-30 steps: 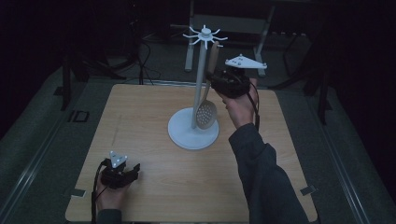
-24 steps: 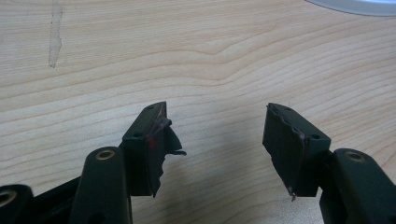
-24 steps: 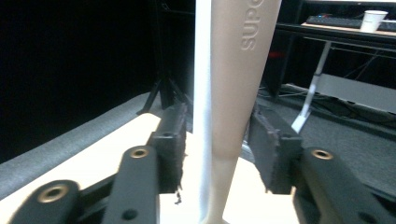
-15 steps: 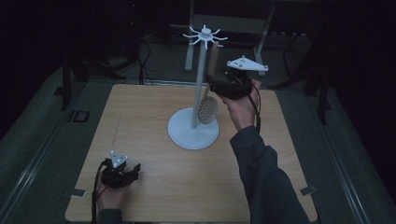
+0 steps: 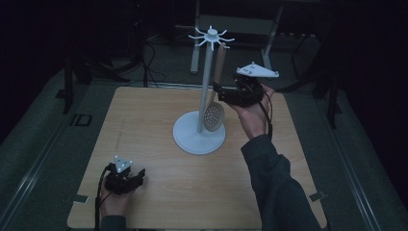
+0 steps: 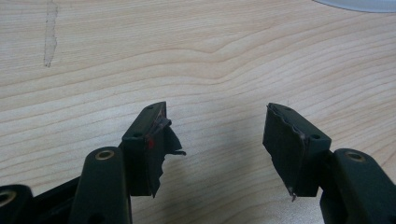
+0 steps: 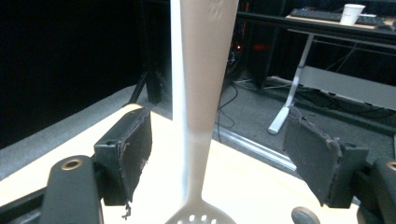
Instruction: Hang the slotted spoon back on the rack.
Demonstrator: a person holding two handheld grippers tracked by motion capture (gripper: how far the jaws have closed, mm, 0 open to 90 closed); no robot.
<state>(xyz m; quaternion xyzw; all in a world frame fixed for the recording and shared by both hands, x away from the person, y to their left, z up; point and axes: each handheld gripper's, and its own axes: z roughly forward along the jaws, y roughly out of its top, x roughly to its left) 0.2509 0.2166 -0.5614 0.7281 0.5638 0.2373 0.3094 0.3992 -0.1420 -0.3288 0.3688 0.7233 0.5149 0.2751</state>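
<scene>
At seven o'clock, the left gripper (image 5: 138,174) is resting open and empty. At one o'clock, the right gripper (image 5: 217,91) is just spreading wide, freeing the slotted spoon (image 5: 214,114), which is hanging from the stand (image 5: 206,86); only withdrawing remains.

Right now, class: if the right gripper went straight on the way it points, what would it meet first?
Most likely the slotted spatula hanging from the white rack; its handle stands between the right gripper's open jaws, untouched.
</scene>
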